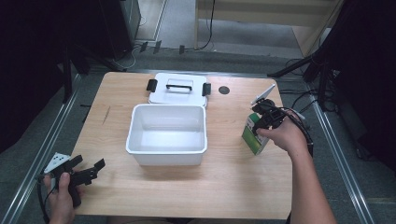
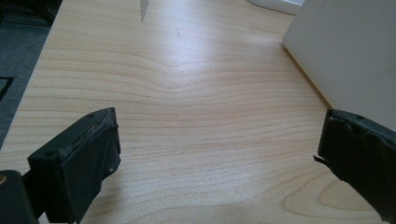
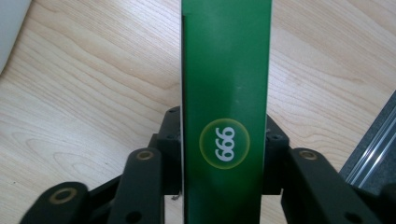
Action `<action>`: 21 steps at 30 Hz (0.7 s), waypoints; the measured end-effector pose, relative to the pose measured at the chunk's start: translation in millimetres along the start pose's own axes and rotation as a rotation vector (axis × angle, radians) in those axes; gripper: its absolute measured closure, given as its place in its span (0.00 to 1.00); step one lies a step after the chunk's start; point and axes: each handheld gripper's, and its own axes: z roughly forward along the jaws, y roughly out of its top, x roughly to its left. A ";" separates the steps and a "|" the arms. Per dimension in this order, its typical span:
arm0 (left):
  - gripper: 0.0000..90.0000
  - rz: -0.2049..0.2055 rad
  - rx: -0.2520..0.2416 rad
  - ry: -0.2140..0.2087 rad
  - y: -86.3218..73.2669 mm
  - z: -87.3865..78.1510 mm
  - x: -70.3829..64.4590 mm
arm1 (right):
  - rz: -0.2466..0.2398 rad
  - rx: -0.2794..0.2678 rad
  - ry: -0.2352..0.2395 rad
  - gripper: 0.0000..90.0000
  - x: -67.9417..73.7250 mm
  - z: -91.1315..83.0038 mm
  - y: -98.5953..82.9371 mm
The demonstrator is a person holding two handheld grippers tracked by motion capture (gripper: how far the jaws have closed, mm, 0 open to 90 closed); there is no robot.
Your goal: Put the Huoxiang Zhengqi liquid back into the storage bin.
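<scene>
A green and white carton (image 1: 254, 134) stands at the table's right side, with my right gripper (image 1: 262, 122) shut on it from above. In the right gripper view the green carton (image 3: 226, 93) fills the gap between the jaws, its round "999" label facing the camera. A white open bin (image 1: 167, 134) sits at the table's middle, hollow and bare inside. Its white lid (image 1: 178, 88) with a black handle lies flat behind it. My left gripper (image 1: 88, 168) is open at the front left corner, holding nothing. The left gripper view has bare wood between the jaws and the bin's wall (image 2: 345, 51) at right.
A small dark round disc (image 1: 224, 90) is set in the table near the back right. Metal rails (image 1: 44, 149) run along both sides of the wooden table (image 1: 187, 186). Black stands and cables lie on the floor at the right.
</scene>
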 end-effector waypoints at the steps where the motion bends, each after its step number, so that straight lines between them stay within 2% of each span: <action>1: 0.00 0.000 0.000 0.000 0.0 0.0 0.0 | -0.013 0.002 0.000 0.71 0.6 -0.4 -0.5; 5: 0.00 0.000 0.000 0.000 0.0 0.1 0.0 | -0.095 0.000 0.011 0.72 5.6 -1.3 -1.7; 9: 0.00 0.000 0.000 0.000 0.0 0.1 0.0 | -0.217 -0.013 0.033 0.72 15.3 -5.5 -3.7; 11: 0.00 0.000 0.000 0.000 0.0 0.1 0.0 | -0.286 -0.034 0.034 0.72 20.0 -9.7 -4.4; 14: 0.00 0.000 0.000 0.000 0.0 0.0 0.0 | -0.361 -0.060 0.035 0.72 26.5 -18.9 -5.0; 17: 0.00 0.000 0.000 0.000 0.0 0.0 0.0 | -0.461 -0.105 0.016 0.72 31.6 -27.8 -5.7; 19: 0.00 0.000 0.000 0.000 0.0 0.0 0.0 | -0.498 -0.115 0.012 0.72 34.7 -34.5 -4.7; 21: 0.00 0.002 -0.001 -0.001 0.0 0.1 0.2 | -0.512 -0.129 0.017 0.71 37.2 -41.0 -3.2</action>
